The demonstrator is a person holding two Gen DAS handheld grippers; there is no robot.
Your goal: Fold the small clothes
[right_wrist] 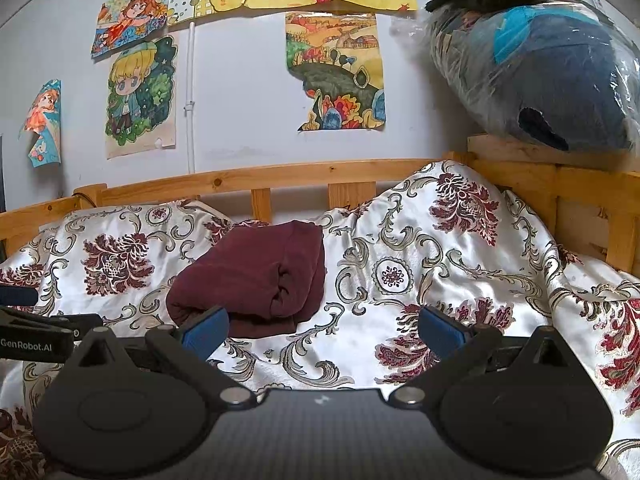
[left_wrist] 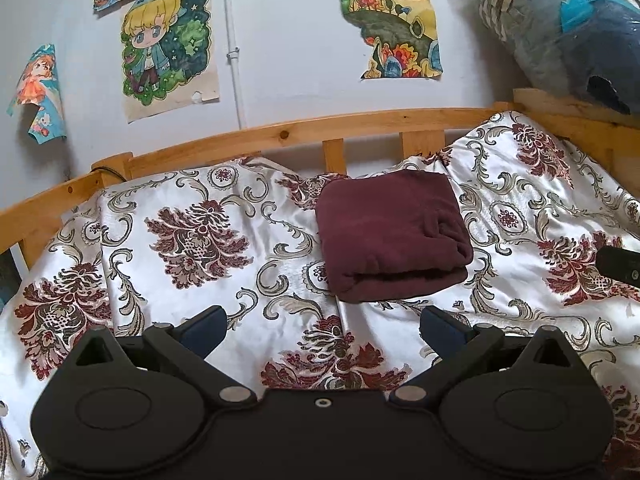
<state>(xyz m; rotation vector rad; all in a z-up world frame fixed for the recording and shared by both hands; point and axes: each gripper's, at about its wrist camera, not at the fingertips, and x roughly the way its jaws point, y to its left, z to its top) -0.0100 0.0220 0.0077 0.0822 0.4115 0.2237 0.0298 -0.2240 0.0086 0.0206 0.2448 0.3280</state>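
Note:
A dark maroon garment [left_wrist: 390,236] lies folded into a thick rectangle on the floral bedspread [left_wrist: 192,240], near the back rail. It also shows in the right wrist view [right_wrist: 256,276], left of centre. My left gripper [left_wrist: 322,326] is open and empty, held above the bedspread just in front of the garment. My right gripper [right_wrist: 324,334] is open and empty, in front of and to the right of the garment. The right gripper's edge shows at the far right of the left wrist view [left_wrist: 618,264]; the left gripper's body shows at the left of the right wrist view [right_wrist: 36,336].
A wooden bed rail [left_wrist: 320,124] runs behind the bedspread against a grey wall with drawings. A plastic-wrapped bundle of bedding [right_wrist: 552,72] sits on the raised wooden headboard [right_wrist: 580,184] at the right. The bedspread [right_wrist: 460,240] humps up at the back right.

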